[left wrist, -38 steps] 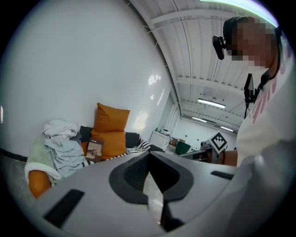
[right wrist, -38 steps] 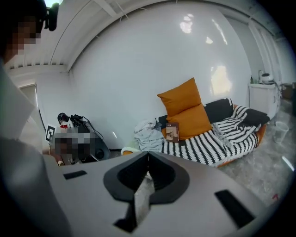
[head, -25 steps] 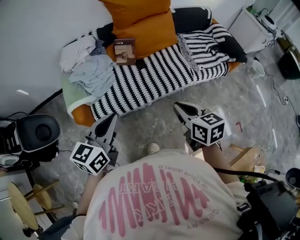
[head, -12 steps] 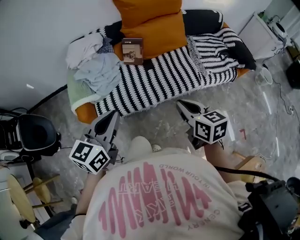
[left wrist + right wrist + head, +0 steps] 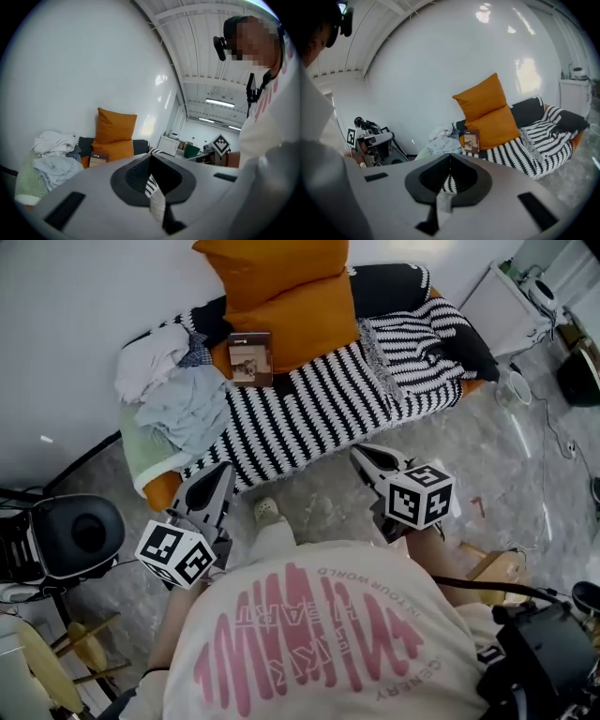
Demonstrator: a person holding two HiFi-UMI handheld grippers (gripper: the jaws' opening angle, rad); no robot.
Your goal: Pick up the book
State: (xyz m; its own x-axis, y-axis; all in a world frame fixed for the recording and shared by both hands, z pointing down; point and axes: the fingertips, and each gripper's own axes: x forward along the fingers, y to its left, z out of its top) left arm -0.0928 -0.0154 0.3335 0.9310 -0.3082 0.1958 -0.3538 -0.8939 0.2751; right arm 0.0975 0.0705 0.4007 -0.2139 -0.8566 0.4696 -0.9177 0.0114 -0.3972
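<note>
Short of the blanket (image 5: 309, 409), left claw (image 5: 225, 472) pressed together, empty, right claw (image 5: 357, 454) likewise, book (image 5: 249, 358) untouched.

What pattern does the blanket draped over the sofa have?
Black and white stripes; the blanket shows best in the head view.

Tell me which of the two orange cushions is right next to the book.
The lower front cushion: the book stands against its left end. The other cushion is propped behind it against the wall, clear of the book.
</note>
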